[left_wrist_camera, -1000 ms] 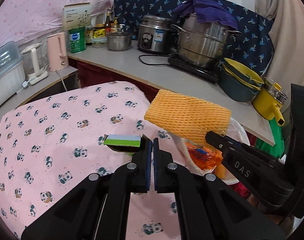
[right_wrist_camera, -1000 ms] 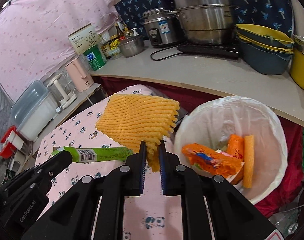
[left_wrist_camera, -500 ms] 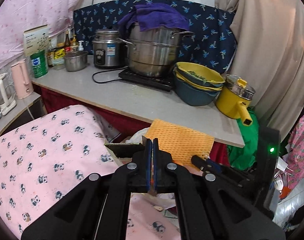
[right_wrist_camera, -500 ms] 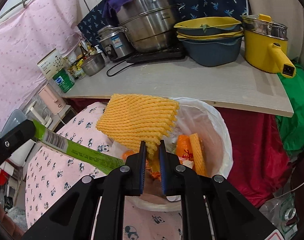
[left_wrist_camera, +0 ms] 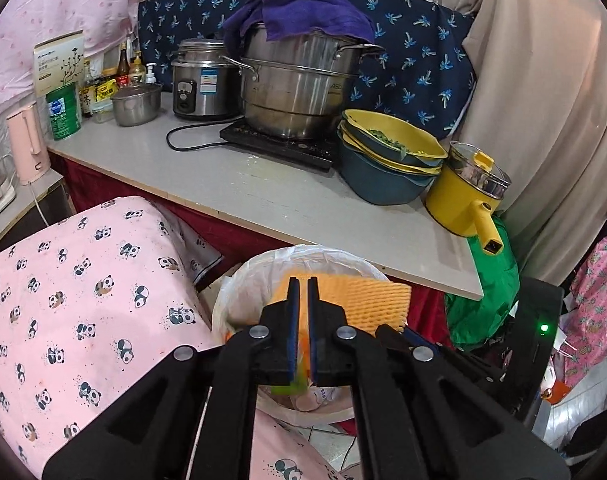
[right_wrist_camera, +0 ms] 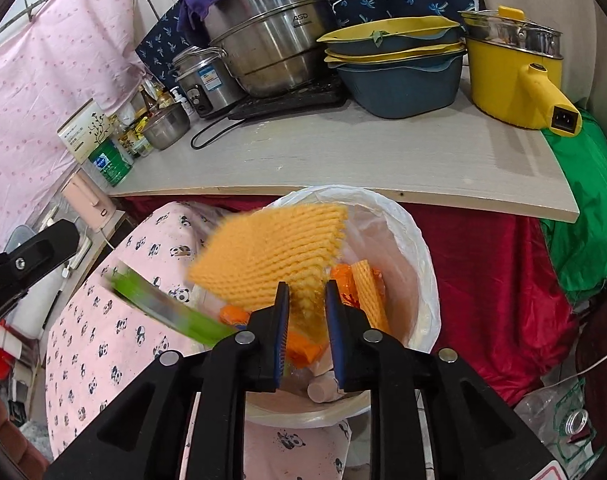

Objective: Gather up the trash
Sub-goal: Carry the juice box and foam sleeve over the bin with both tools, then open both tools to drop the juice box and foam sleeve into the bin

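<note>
A bin with a white liner (right_wrist_camera: 421,240) stands below both grippers, with orange wrappers and a foam strip (right_wrist_camera: 365,292) inside. My right gripper (right_wrist_camera: 306,286) hovers over it and its jaws are opening. The orange foam net (right_wrist_camera: 271,252) is blurred, its lower corner loose between the parted pads. My left gripper (left_wrist_camera: 303,282) is also opening above the bin rim (left_wrist_camera: 259,264), with a narrow gap between its pads. The green box (right_wrist_camera: 163,308) is blurred and slanting towards the bin, clear of the left gripper (right_wrist_camera: 27,260). A bit of green box (left_wrist_camera: 287,388) shows low between the left fingers.
The pink panda cloth (left_wrist_camera: 83,300) covers the table left of the bin. Behind the bin runs a grey counter (right_wrist_camera: 363,160) with a steel pot (right_wrist_camera: 271,40), stacked bowls (right_wrist_camera: 399,68) and a yellow pot (right_wrist_camera: 511,80). A green bag (right_wrist_camera: 583,220) and red cloth (right_wrist_camera: 483,280) lie to the right.
Both grippers swung from over the panda cloth to above the bin. Both pairs of jaws parted. The foam net and the green box went from firmly held to loose and blurred.
</note>
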